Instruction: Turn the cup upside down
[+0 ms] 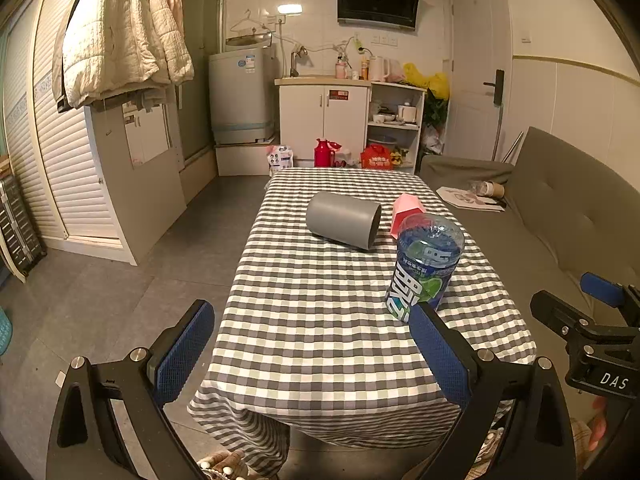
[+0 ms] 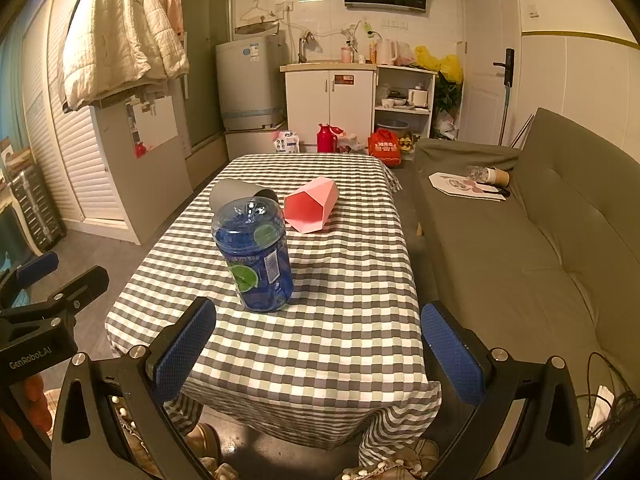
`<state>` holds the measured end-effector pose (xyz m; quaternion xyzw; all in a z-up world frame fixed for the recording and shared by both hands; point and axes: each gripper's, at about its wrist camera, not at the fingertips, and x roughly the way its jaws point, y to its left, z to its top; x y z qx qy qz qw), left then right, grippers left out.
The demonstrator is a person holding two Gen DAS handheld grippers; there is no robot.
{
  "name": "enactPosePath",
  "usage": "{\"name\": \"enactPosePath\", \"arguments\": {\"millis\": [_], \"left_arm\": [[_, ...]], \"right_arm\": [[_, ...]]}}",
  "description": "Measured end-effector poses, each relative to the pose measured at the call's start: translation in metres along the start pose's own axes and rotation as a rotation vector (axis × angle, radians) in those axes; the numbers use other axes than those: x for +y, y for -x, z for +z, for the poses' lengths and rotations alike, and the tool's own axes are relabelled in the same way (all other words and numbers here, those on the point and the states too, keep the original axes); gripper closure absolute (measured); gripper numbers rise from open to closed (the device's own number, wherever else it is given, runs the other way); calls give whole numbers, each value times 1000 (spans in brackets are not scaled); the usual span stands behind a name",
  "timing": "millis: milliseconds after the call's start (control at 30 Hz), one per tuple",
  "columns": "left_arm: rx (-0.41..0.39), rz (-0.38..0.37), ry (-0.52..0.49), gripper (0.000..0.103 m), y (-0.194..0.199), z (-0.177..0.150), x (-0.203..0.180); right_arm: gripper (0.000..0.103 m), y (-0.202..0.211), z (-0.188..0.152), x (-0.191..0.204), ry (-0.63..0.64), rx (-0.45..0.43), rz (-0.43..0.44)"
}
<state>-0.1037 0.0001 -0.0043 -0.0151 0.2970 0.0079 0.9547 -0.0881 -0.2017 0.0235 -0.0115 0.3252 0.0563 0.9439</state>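
A grey cup (image 1: 343, 220) lies on its side on the checked tablecloth (image 1: 320, 312), mouth to the right; in the right wrist view the grey cup (image 2: 234, 192) is mostly hidden behind a blue bottle (image 2: 256, 254). A pink faceted cup (image 2: 312, 210) also lies on its side, and only a part of this pink cup (image 1: 406, 210) shows in the left wrist view. The blue bottle (image 1: 424, 268) stands inverted near the table's front. My left gripper (image 1: 316, 350) and right gripper (image 2: 318, 350) are both open, empty, held before the table's near edge.
A grey sofa (image 2: 532, 248) runs along the table's right side, with papers and paper cups (image 2: 488, 178) on it. Bare floor (image 1: 120, 280) lies left of the table. Cabinets, a washing machine (image 1: 240, 96) and a red flask (image 1: 322, 153) stand at the far wall.
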Motion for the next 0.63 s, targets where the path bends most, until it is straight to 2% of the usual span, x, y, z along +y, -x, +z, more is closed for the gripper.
{"name": "enactPosePath", "arguments": {"millis": [633], "left_arm": [[3,-2,-14,2,1,-3,5]], "right_arm": [[0,-2,-3,1,-1,12,0]]}}
